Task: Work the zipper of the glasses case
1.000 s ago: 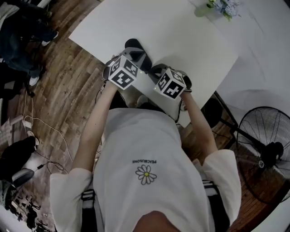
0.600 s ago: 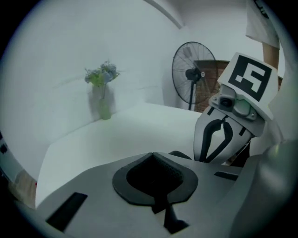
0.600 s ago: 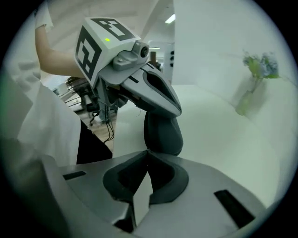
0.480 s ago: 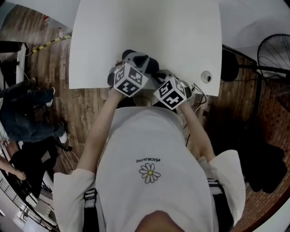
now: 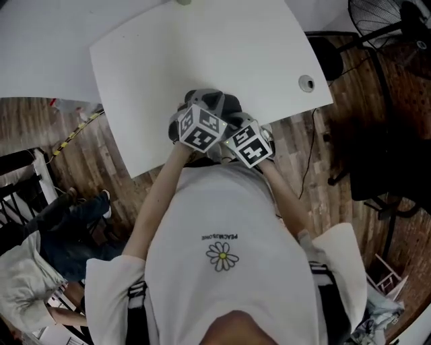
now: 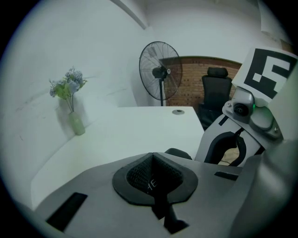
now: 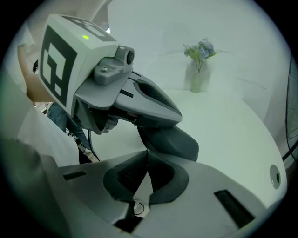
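Glasses case just beyond tips of right gripper's closed jaws.

A white tabletop filled the middle of the head view, with a round cable port near its corner at 2 o'clock. Wood-plank floor lay at 9 o'clock and a pedestal fan at 1 o'clock. In the left gripper view, a vase of pale flowers stood at 9 o'clock beside a white wall. A black office chair sat before a brick wall at 1 o'clock.
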`<state>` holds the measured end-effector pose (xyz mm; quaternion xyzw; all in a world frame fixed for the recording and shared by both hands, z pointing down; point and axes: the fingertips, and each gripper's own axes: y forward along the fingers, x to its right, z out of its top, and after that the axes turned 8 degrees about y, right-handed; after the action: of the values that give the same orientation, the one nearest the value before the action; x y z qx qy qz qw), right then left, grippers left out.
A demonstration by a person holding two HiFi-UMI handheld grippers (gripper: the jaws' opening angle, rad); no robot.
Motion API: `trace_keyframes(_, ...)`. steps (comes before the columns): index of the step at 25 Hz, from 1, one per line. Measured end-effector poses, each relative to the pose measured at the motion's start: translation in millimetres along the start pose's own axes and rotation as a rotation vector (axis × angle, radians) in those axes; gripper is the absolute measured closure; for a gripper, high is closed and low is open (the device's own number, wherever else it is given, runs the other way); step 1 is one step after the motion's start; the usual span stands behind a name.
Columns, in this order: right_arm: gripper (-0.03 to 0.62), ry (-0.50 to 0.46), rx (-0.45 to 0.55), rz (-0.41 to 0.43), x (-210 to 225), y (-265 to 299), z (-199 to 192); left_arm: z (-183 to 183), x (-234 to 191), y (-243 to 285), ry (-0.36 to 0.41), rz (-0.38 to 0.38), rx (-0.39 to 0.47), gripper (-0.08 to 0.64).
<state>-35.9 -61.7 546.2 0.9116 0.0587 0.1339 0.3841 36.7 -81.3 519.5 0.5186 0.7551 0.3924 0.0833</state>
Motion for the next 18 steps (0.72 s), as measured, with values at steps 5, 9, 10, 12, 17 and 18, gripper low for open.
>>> trace_keyframes(5, 0.584, -0.154, -0.048, -0.09, 2.2, 2.6, -1.2, 5.5, 3.1, -4.7, 0.023, -0.11, 0.047, 0.546)
trace_keyframes(9, 0.584, -0.218, -0.081, -0.169, 32.6, -2.7, -1.9, -8.6, -22.1, -30.4, 0.132, -0.084, 0.036, 0.546)
trace_keyframes(10, 0.584, -0.226, -0.086, -0.191, 43.1, -4.1, -0.6, -16.7, -23.6, -33.4, 0.142, -0.098, 0.018, 0.546)
trace_keyframes(12, 0.584, -0.256, -0.105, -0.238, 67.5, -5.2, 3.4, -31.9, -23.4, -32.5, 0.148, -0.131, -0.025, 0.546)
trace_keyframes(17, 0.584, -0.32, -0.151, -0.302, 117.3, -1.3, 11.7, -30.8, -15.7, -16.7, 0.185, -0.139, -0.067, 0.546)
trace_keyframes(18, 0.584, -0.33, -0.154, -0.302, 123.7, 0.4, 13.1, -22.9, -16.9, -13.6, 0.194, -0.126, -0.05, 0.546)
